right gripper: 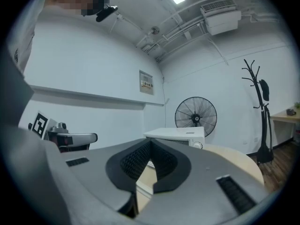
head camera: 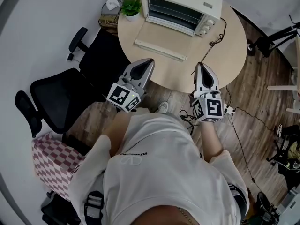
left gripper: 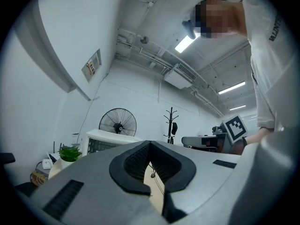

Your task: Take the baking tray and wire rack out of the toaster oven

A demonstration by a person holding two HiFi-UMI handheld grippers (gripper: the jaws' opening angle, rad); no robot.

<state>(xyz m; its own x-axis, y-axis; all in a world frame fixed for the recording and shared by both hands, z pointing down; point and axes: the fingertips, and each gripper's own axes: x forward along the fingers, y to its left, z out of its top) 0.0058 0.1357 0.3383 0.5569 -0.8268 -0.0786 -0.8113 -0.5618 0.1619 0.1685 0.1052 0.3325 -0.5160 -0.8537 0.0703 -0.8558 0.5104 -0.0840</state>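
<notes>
The white toaster oven (head camera: pixel 183 7) stands at the far side of a round wooden table (head camera: pixel 229 55), its door (head camera: pixel 159 41) folded down flat towards me. Wire rack bars (head camera: pixel 174 11) show inside the opening; I cannot make out a baking tray. My left gripper (head camera: pixel 146 63) and right gripper (head camera: pixel 200 66) hover side by side at the table's near edge, both pointing at the oven, both shut and empty. The oven (left gripper: pixel 101 142) appears beyond the closed jaws in the left gripper view, and the oven (right gripper: pixel 180 136) likewise in the right gripper view.
A small potted plant (head camera: pixel 131 7) sits left of the oven. The oven's cable (head camera: pixel 214 42) trails over the table's right side. A black office chair (head camera: pixel 56 97) stands at the left, and cables and a power strip (head camera: pixel 228 109) lie on the wooden floor.
</notes>
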